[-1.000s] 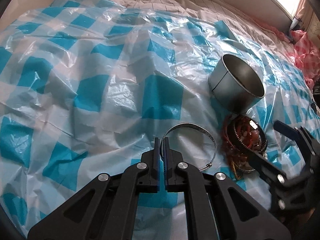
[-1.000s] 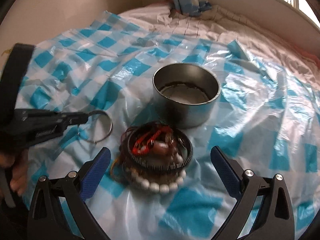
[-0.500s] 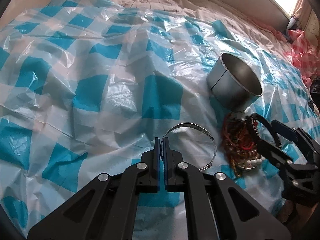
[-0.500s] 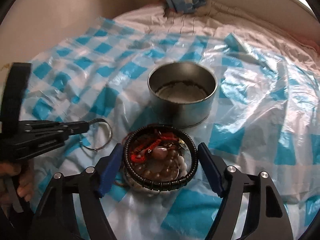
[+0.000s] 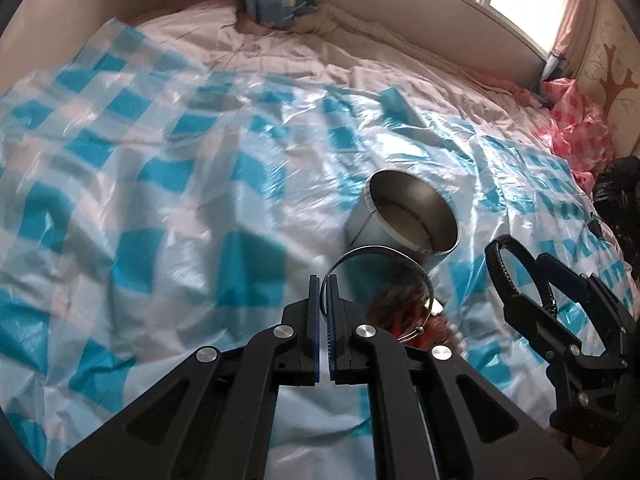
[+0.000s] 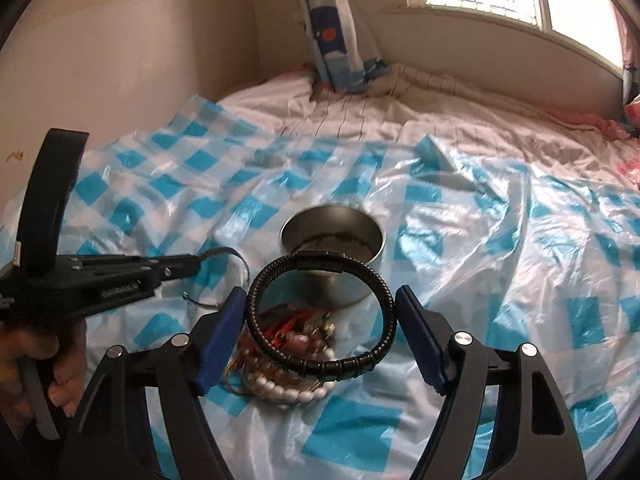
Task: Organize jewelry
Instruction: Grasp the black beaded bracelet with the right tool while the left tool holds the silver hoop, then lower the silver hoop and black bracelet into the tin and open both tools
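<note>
While the left gripper (image 5: 324,280) is clamped on the rim of a thin silver bangle (image 5: 384,254), the right gripper (image 6: 320,320) has closed its blue pads on a black braided bracelet (image 6: 320,364), held clear above the jewelry pile (image 6: 288,380). The metal tin (image 6: 332,220) stands just behind on the checked plastic sheet (image 6: 500,280).

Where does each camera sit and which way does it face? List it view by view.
Left wrist: on the left tool, looking down over a checked plastic sheet; its fingers pinch a silver bangle.
Right wrist: on the right tool, facing the window wall; its fingers hold a black braided bracelet; a hand shows.
Shared: metal tin, jewelry pile, each other's tool.
</note>
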